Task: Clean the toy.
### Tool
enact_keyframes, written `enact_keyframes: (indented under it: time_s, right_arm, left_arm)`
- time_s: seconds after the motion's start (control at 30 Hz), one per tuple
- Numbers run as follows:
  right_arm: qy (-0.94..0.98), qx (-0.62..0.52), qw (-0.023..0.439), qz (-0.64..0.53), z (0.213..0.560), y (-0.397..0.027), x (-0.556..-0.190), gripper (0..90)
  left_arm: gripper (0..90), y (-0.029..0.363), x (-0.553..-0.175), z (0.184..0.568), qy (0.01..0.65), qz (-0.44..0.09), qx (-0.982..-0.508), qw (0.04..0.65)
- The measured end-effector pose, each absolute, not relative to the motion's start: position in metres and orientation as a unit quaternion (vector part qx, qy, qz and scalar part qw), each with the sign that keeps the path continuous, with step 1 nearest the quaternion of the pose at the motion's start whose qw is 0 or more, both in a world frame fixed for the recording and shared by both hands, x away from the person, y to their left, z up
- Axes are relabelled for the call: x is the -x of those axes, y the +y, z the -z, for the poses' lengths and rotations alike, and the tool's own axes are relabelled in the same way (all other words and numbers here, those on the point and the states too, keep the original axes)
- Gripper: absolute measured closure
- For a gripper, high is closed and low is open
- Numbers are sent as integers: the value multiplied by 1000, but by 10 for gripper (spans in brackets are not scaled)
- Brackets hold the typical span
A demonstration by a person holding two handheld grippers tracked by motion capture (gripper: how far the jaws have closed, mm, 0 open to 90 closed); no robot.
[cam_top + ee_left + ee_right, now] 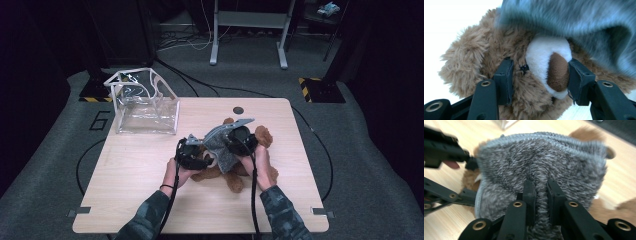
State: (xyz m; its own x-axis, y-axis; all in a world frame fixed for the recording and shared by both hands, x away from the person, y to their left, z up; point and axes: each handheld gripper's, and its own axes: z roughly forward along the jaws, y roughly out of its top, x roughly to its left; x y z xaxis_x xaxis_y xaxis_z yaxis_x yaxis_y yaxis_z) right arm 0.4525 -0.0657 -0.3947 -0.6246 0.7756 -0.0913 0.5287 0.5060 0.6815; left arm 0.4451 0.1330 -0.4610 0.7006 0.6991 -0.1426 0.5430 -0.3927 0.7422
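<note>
A brown teddy bear (235, 180) lies right of the table's middle. My left gripper (204, 157) is clamped on its head. In the left gripper view the pads (504, 77) press into the fur on either side of the white muzzle and brown nose (557, 71) of the bear (481, 50). A grey knit hat (222, 147) hangs over the bear's head. My right gripper (234, 145) is shut on the hat, with a fold of the hat (524, 160) pinched between the jaws of the right gripper (540, 192). The hat's edge (586, 25) looms over the bear's face.
A clear plastic bag with white trim (145, 102) stands upright at the table's back left corner. A small dark round hole (238, 110) sits near the far edge. Bare wooden tabletop (140, 200) lies to the left and in front. Cables and a desk frame (250, 30) are on the floor beyond.
</note>
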Motion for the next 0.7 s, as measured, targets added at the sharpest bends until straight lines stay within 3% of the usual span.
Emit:
enact_keyframes:
  time_s: [0.23, 0.7]
  right_arm:
    - [845, -401, 210, -285, 409, -76, -454, 800]
    - [804, -484, 231, -254, 414, -157, -448, 801]
  left_arm:
    - [454, 133, -445, 461, 374, -97, -828, 406]
    - [454, 133, -453, 459, 382, -79, -830, 398]
